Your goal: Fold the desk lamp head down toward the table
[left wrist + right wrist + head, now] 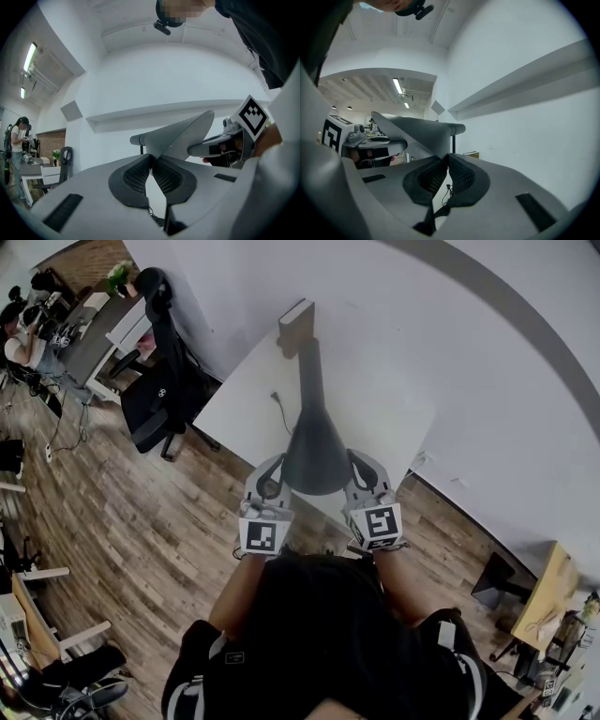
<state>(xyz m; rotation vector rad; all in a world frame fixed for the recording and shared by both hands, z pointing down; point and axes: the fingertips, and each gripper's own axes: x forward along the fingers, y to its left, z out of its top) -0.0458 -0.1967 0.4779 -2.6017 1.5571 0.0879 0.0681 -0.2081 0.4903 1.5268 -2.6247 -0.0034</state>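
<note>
The dark grey cone-shaped lamp head [316,448] stands over the near edge of the white table [246,390]. Your left gripper [275,465] and right gripper [355,463] are each pressed together, pinching its thin rim on opposite sides. Lower both evenly, because an uneven pull risks a slip off the rim.

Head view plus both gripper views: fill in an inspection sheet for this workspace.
Surface: white table, set against the wall.
Job's things: cone-shaped lamp head on a slim arm, base at the table's far edge.
Clutter: nothing seen.
Grippers: left gripper and right gripper flank the lamp head, the jaws of each shut on its rim.
Cables: one cable lying loose on the table.
Surroundings: wood floor, black office chair, white wall, person at a distant desk.
</note>
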